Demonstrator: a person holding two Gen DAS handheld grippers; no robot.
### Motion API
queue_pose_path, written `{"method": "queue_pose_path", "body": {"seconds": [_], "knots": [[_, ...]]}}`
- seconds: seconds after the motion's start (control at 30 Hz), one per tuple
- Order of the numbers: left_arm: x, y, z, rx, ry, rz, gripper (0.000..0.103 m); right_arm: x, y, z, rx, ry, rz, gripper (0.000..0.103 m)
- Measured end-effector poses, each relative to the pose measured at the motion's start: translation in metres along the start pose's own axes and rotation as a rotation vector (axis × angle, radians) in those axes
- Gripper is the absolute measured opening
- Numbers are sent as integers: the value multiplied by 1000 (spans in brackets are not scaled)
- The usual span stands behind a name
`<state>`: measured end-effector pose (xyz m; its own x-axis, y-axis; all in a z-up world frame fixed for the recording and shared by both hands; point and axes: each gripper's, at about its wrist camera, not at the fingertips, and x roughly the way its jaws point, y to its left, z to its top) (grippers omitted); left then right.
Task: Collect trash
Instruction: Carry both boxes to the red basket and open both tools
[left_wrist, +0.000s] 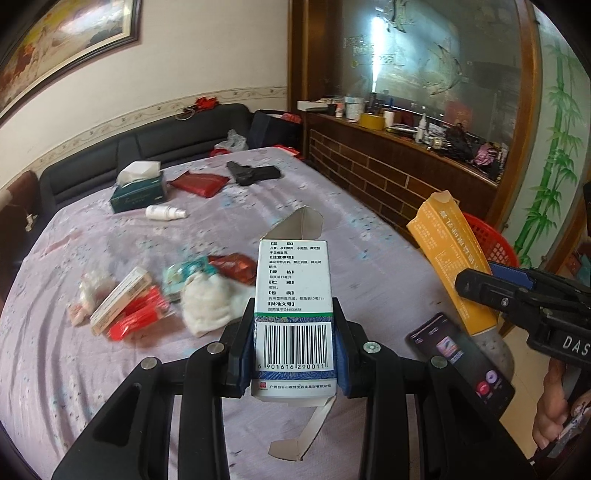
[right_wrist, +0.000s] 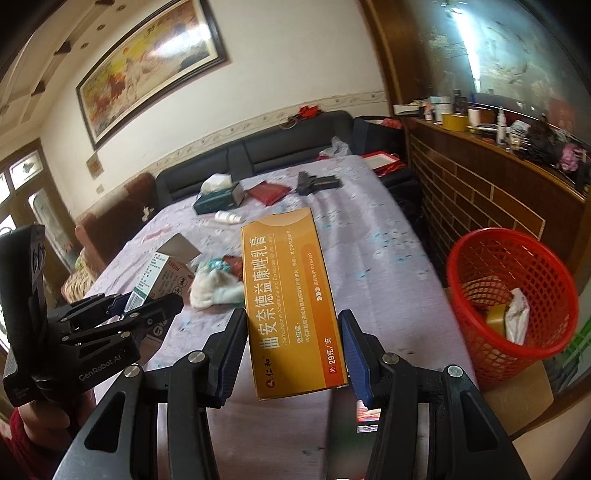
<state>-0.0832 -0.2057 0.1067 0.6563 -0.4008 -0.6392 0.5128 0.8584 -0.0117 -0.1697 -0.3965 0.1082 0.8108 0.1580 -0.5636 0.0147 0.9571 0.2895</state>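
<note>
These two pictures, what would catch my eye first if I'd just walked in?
Each gripper is clamped on a medicine carton above the table: the left gripper on a white barcode box, the right gripper on an orange box. At the right, a red basket holds scraps beside the lilac tablecloth.

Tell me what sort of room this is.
Probably a home living room: a dark sofa along the wall, a framed painting above it, and a cloth-covered table strewn with household clutter.
</note>
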Motion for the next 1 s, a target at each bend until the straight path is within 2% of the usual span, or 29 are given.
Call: {"method": "queue_pose_path", "body": {"seconds": [0.2,0.57,0.8,1.0], "knots": [[8,-30,20,40,8,-78,33,-28,-42,8,72,-65,-62,54],[44,-110,56,123,43,-231,33,-77,-127,15,204,-147,-184,54],[83,-162,75,157,88,-314,33,-79,-169,17,270,-145,-223,54],[115,-198,84,163,126,-350,33,-76,-198,25,314,-142,-233,54]]}}
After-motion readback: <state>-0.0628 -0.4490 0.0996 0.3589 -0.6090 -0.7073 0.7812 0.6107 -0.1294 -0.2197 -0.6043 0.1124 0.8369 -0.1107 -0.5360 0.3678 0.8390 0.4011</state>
